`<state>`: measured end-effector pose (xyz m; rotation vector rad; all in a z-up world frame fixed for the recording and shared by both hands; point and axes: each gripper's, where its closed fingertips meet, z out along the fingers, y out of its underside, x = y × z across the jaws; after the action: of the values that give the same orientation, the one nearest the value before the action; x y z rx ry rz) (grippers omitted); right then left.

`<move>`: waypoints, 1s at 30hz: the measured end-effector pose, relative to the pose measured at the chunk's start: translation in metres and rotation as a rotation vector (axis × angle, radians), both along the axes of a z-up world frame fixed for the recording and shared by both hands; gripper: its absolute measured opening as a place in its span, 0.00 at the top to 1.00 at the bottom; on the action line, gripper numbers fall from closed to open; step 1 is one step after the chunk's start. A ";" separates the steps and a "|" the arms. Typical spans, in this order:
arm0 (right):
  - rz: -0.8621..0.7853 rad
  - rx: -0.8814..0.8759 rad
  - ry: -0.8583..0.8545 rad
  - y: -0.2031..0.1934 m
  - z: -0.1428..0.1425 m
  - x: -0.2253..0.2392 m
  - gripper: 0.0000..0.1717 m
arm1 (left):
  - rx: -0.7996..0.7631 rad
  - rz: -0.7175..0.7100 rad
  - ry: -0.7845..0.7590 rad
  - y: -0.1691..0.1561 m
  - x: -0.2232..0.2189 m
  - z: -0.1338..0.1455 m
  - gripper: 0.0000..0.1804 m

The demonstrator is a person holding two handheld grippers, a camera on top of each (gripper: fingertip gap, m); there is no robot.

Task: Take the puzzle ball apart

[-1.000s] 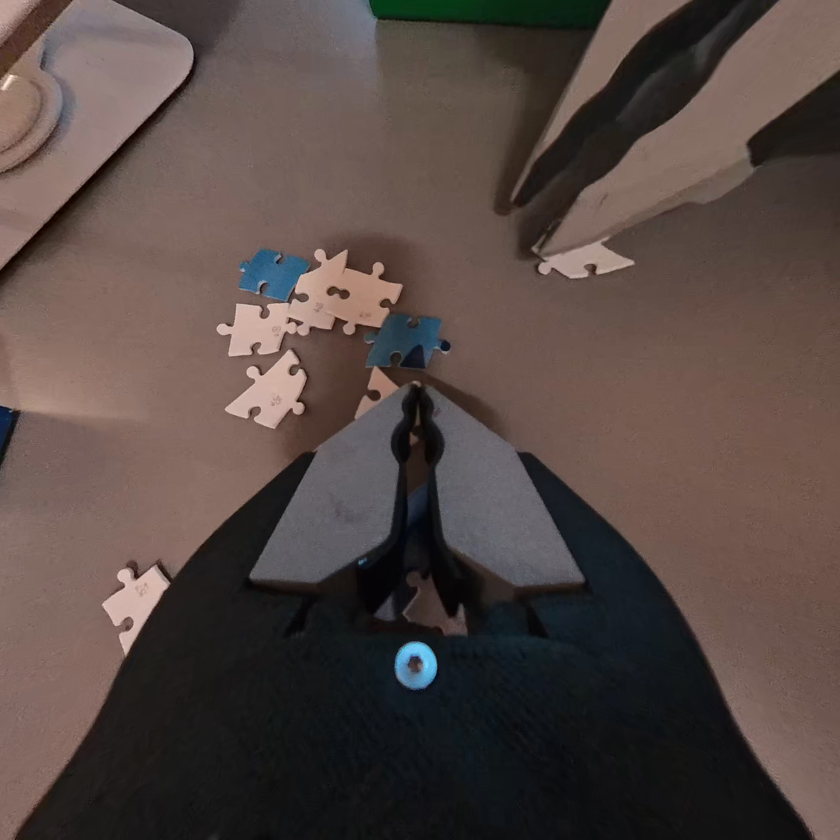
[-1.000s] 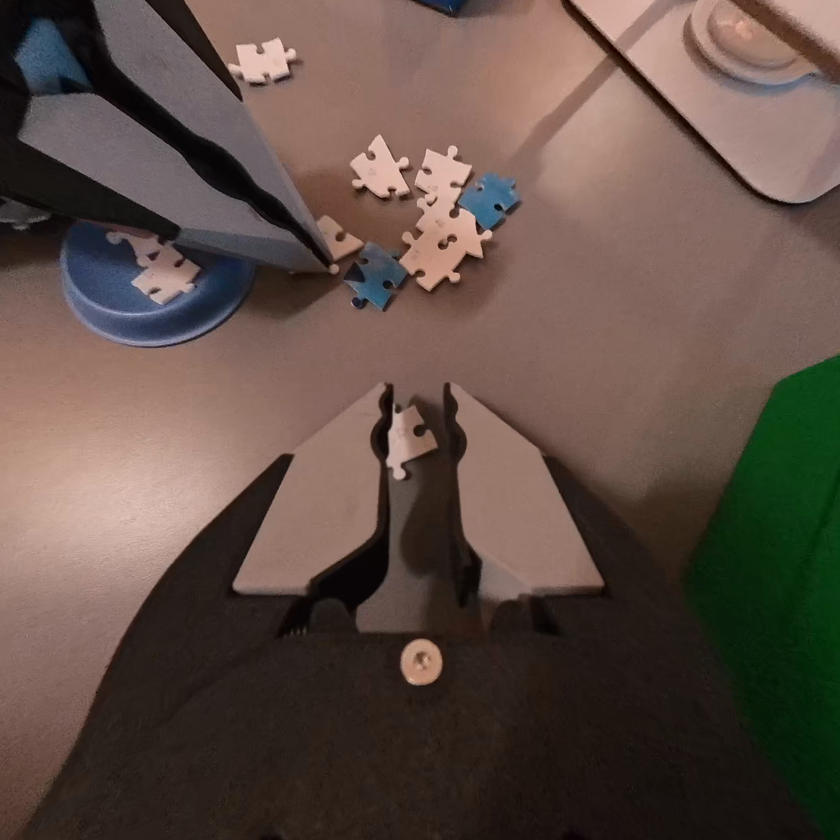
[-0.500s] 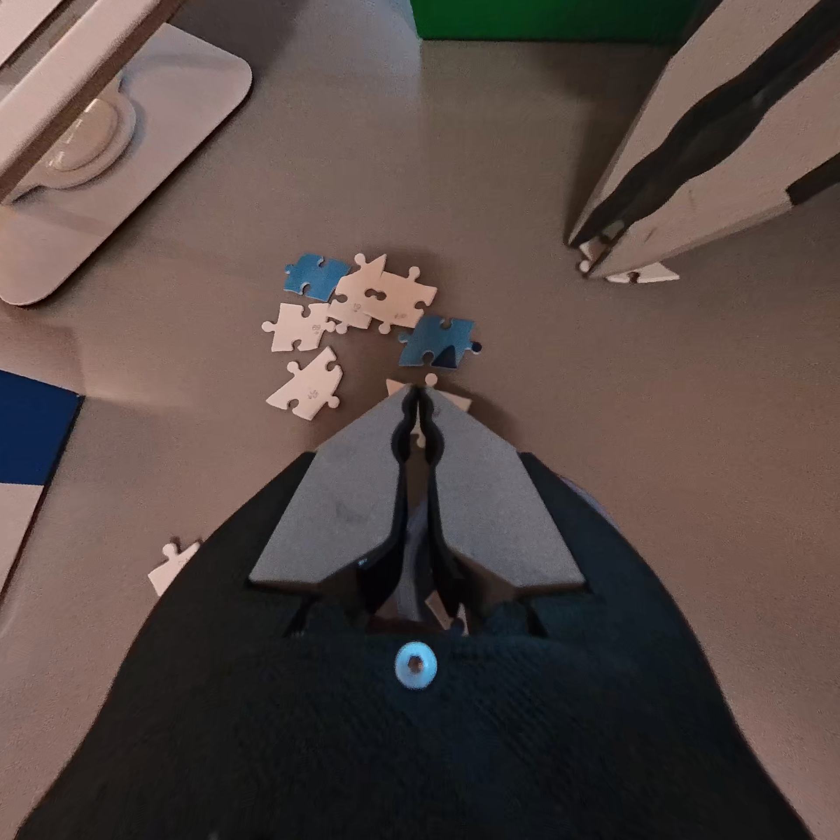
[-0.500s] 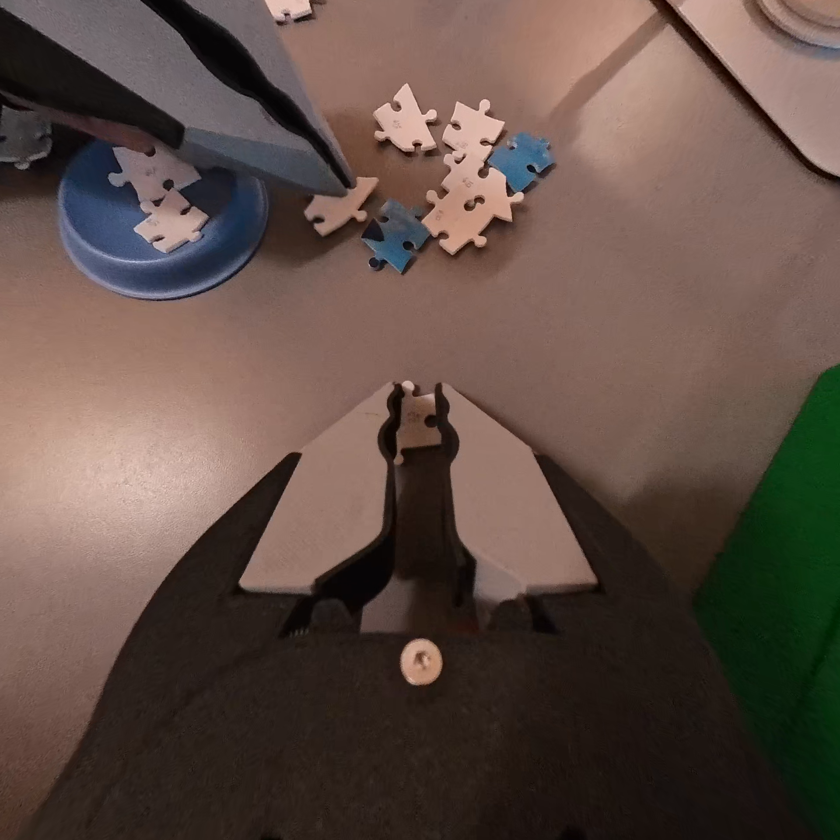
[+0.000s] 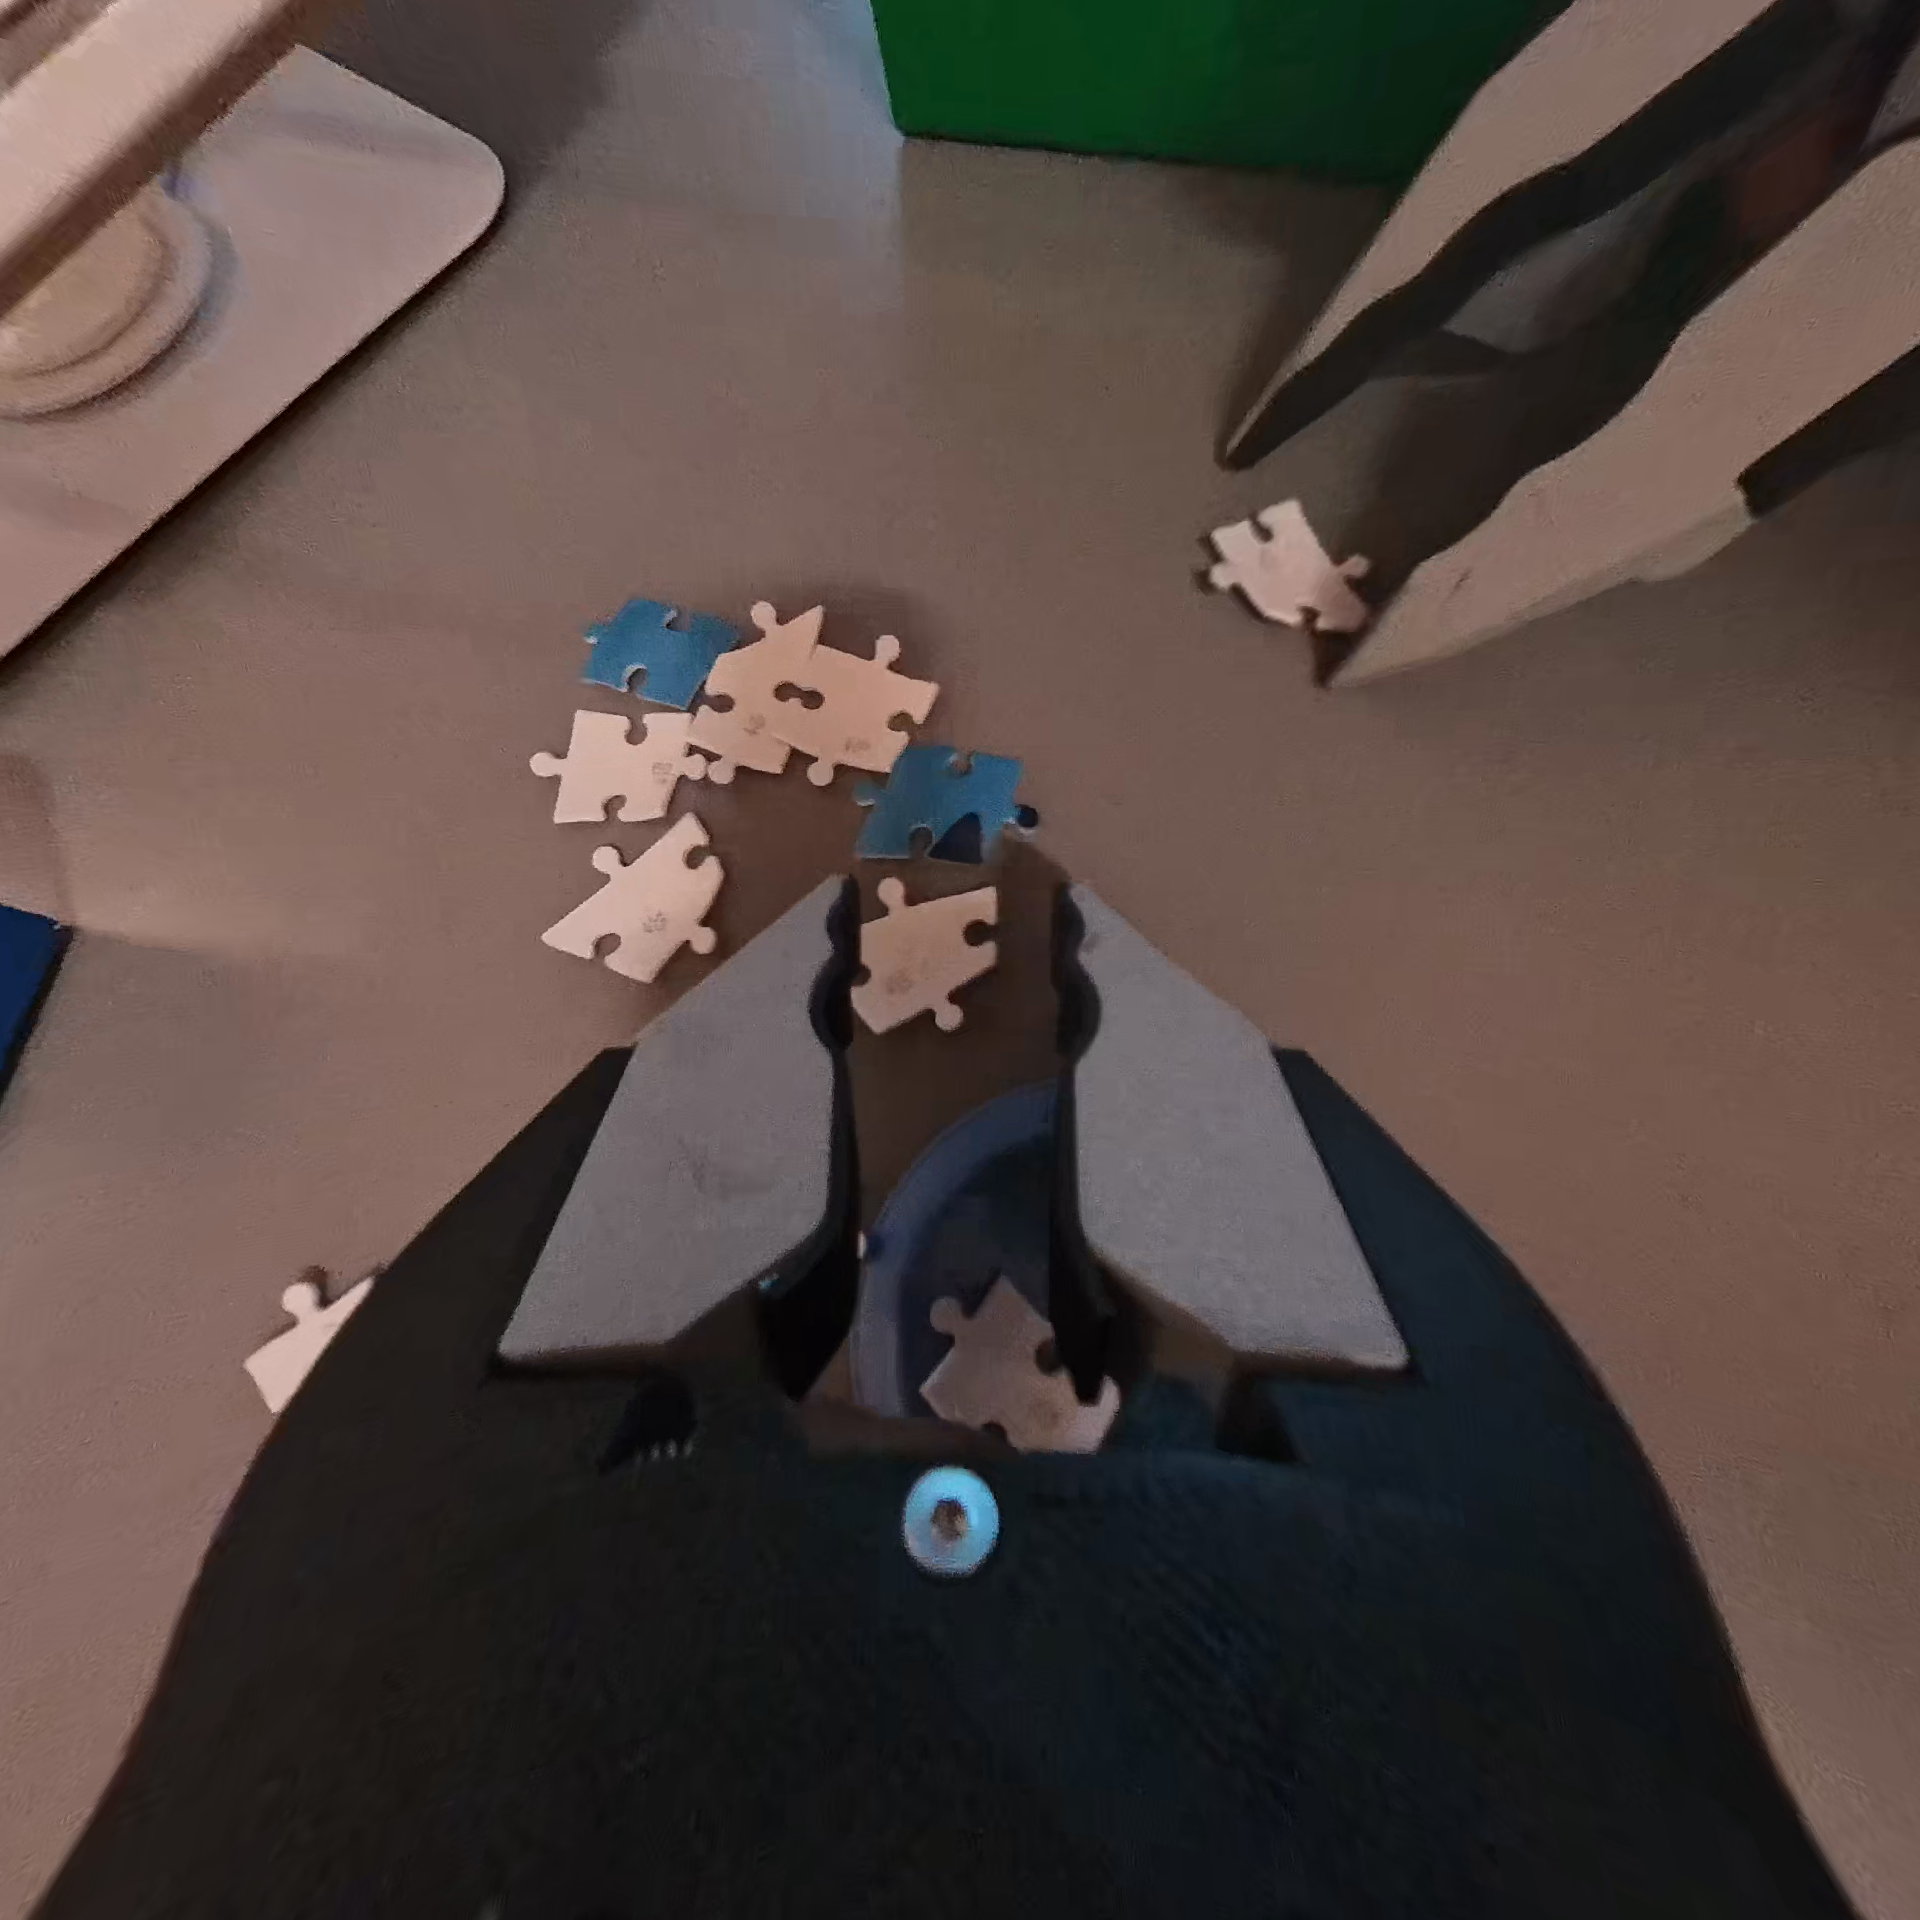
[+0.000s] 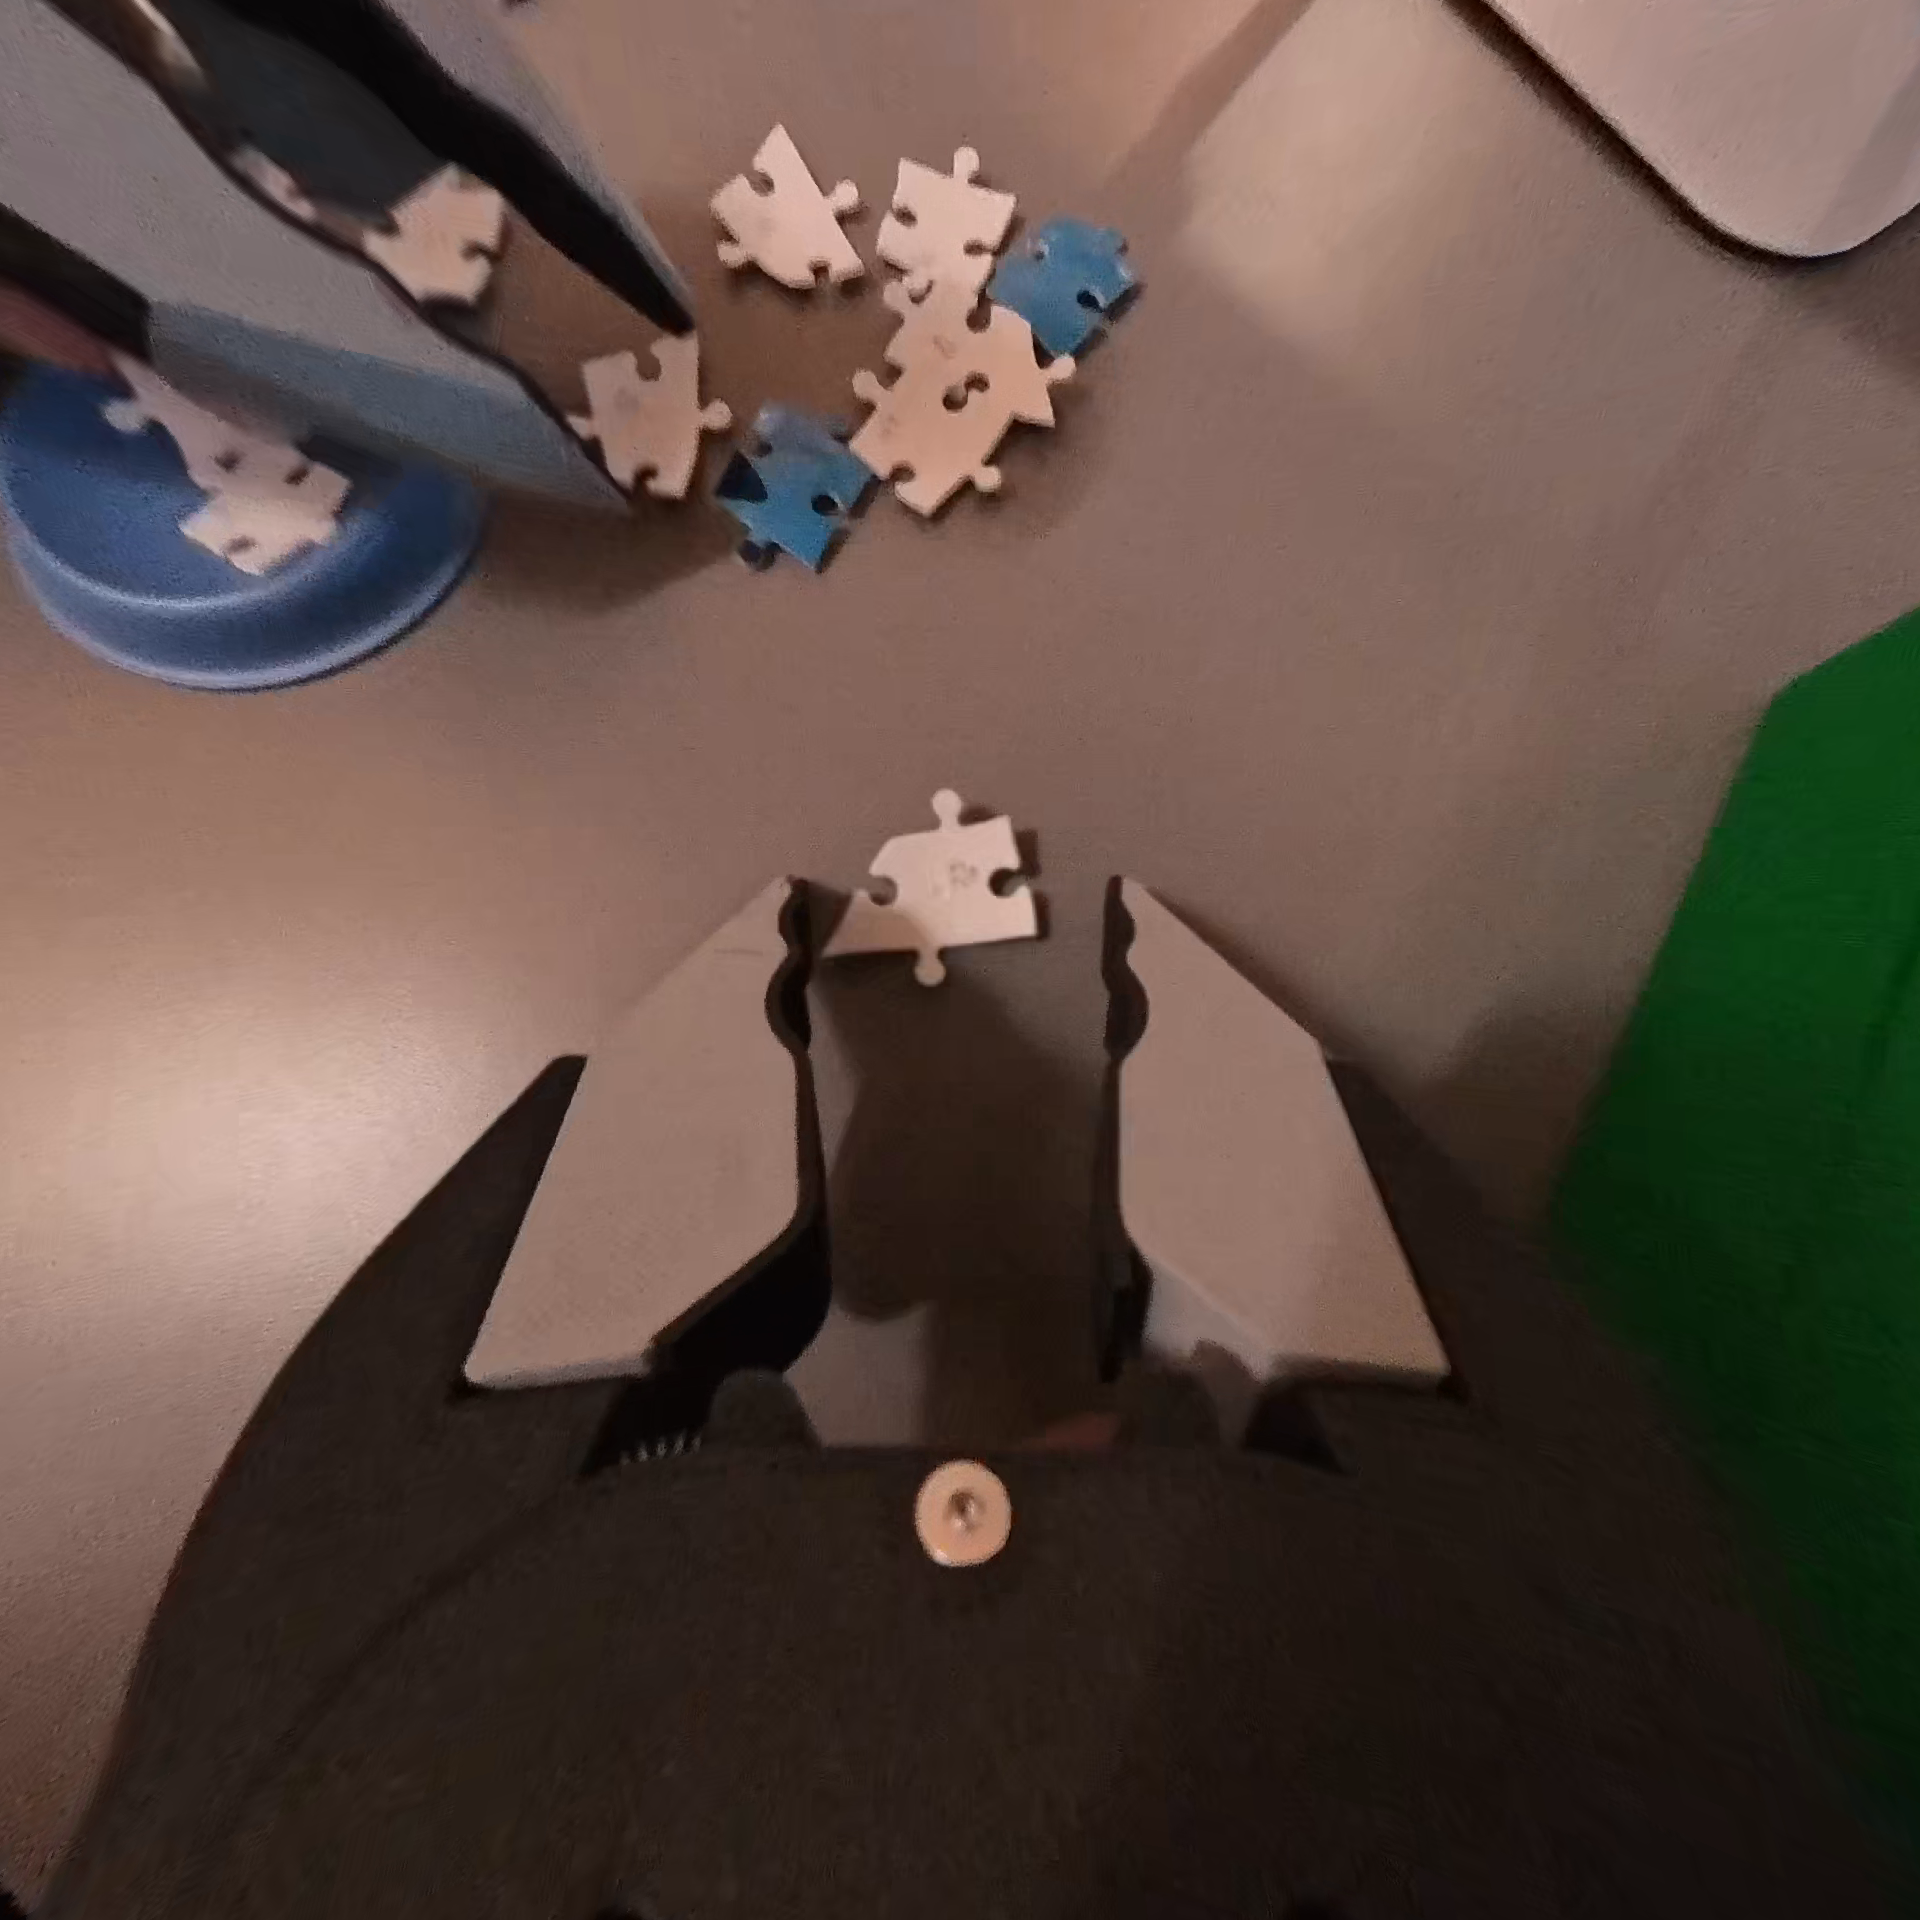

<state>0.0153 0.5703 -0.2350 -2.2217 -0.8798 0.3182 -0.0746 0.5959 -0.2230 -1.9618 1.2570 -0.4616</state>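
Lying between spread left gripper jaws: white piece, unpinched. Right gripper jaws spread; white piece seen at 12 o'clock, loose on table.

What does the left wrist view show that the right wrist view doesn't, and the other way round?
Only the left view: a dark blue flat thing at its left edge, and a stray white piece beside the left gripper. Only the right view: the whole blue dish. Both: the piece pile, green box, white stand base, both grippers open, including the right gripper.
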 end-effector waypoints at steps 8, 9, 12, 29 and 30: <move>0.025 0.059 -0.030 -0.004 0.011 -0.004 0.96 | -0.029 -0.009 0.047 0.002 0.003 -0.010 1.00; 0.016 0.098 -0.038 -0.005 0.024 -0.001 1.00 | -0.014 -0.017 0.058 0.002 0.002 -0.011 1.00; -0.063 0.275 -0.056 0.000 0.088 0.025 1.00 | -0.013 -0.019 0.056 0.002 0.001 -0.011 1.00; -0.405 0.172 -0.007 0.027 0.143 0.186 0.76 | 0.006 0.082 -0.079 0.016 -0.030 0.024 0.86; -0.327 0.191 0.048 0.019 0.153 0.156 0.74 | 0.005 0.104 -0.093 0.019 -0.036 0.028 0.85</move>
<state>0.1709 0.5889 -0.0825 -2.1249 -0.4877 0.1257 -0.1103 0.6147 -0.1950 -1.9676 1.0922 -0.4911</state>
